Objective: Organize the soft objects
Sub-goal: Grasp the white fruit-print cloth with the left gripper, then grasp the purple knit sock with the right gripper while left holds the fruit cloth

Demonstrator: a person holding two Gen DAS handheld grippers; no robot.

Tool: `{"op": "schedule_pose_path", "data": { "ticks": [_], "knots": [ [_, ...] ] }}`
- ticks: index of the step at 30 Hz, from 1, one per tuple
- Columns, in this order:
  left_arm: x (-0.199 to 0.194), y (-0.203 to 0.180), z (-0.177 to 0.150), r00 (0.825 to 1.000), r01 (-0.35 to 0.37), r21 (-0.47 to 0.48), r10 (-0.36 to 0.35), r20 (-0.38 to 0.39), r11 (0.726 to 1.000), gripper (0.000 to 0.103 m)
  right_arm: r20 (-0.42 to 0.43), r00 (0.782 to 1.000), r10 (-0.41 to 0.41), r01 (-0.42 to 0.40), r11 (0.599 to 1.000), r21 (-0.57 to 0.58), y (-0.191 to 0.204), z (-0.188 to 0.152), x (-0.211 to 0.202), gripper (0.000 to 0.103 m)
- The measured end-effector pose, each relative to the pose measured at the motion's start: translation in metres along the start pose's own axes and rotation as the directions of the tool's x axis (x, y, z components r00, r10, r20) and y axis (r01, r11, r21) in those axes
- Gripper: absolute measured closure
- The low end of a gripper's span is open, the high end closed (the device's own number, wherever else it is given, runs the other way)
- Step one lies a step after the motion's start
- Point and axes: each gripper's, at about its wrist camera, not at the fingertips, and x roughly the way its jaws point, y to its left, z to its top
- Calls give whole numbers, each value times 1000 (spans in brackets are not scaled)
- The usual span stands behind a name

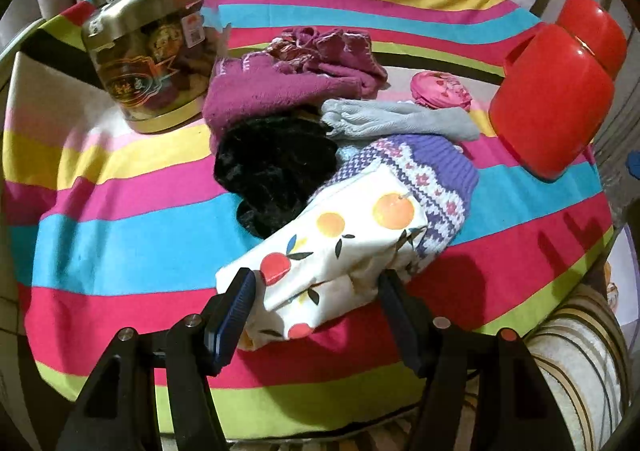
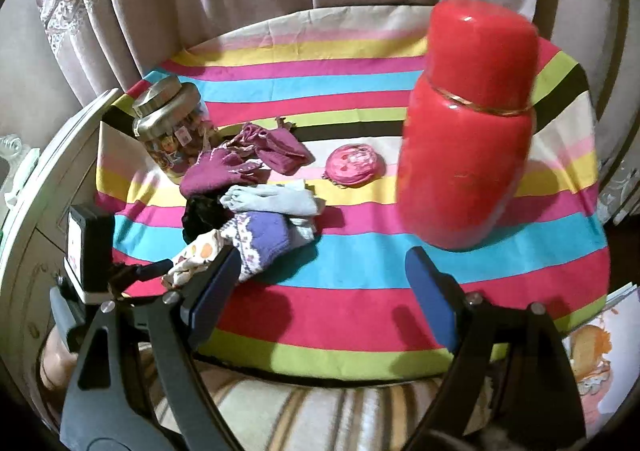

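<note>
A pile of soft things lies on the striped cloth (image 1: 120, 243): a white fruit-print cloth (image 1: 336, 247), a purple knit hat (image 1: 436, 187), a black furry piece (image 1: 272, 171), a grey glove (image 1: 396, 119) and maroon knitwear (image 1: 288, 87). My left gripper (image 1: 316, 291) is open, its jaws on either side of the near end of the fruit-print cloth. My right gripper (image 2: 320, 271) is open and empty above the cloth (image 2: 352, 311), right of the pile (image 2: 256, 211). The left gripper shows at the right wrist view's left (image 2: 132, 275).
A metal-lidded glass jar (image 1: 152, 47) stands behind and left of the pile. A red flask (image 2: 468, 123) stands at the right, also in the left wrist view (image 1: 556, 91). A pink round pouch (image 2: 354, 165) lies behind. Curtains hang beyond the table.
</note>
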Motion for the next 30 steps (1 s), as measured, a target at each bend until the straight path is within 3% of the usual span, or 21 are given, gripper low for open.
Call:
{"op": "schedule_pose_path", "data": {
  "ticks": [3, 5, 9, 11, 13, 17, 21, 27, 30],
  "knots": [
    [4, 5, 3, 1000, 30, -8, -30, 10, 1000, 42, -21, 1000, 7, -7, 1000, 3, 6, 1, 12, 17],
    [-2, 11, 3, 998, 62, -35, -61, 32, 997, 57, -43, 999, 12, -11, 1000, 7, 10, 0, 22, 17],
    [-3, 18, 2, 993, 112, -63, -110, 39, 992, 62, -73, 997, 15, -13, 1000, 23, 11, -7, 35, 17],
    [-6, 18, 4, 990, 136, -72, -132, 53, 988, 80, -95, 995, 19, -16, 999, 36, 10, -11, 42, 17],
    [-9, 21, 4, 979, 196, -95, -189, 72, 976, 87, -112, 993, 20, -15, 999, 45, 9, -15, 48, 17],
    [-15, 24, 4, 960, 271, -135, -258, 105, 953, 90, -144, 989, 32, -24, 998, 55, 11, -22, 58, 17],
    [-27, 34, 4, 922, 373, -203, -335, 195, 905, 90, -166, 984, 60, -49, 996, 71, 15, -27, 67, 17],
    [-44, 59, 1, 874, 447, -310, -335, 353, 839, 90, -207, 975, 79, -60, 994, 96, 28, -32, 92, 17],
    [-48, 71, -1, 866, 450, -348, -308, 393, 822, 90, -233, 968, 98, -69, 989, 130, 37, -31, 110, 17]
  ]
}}
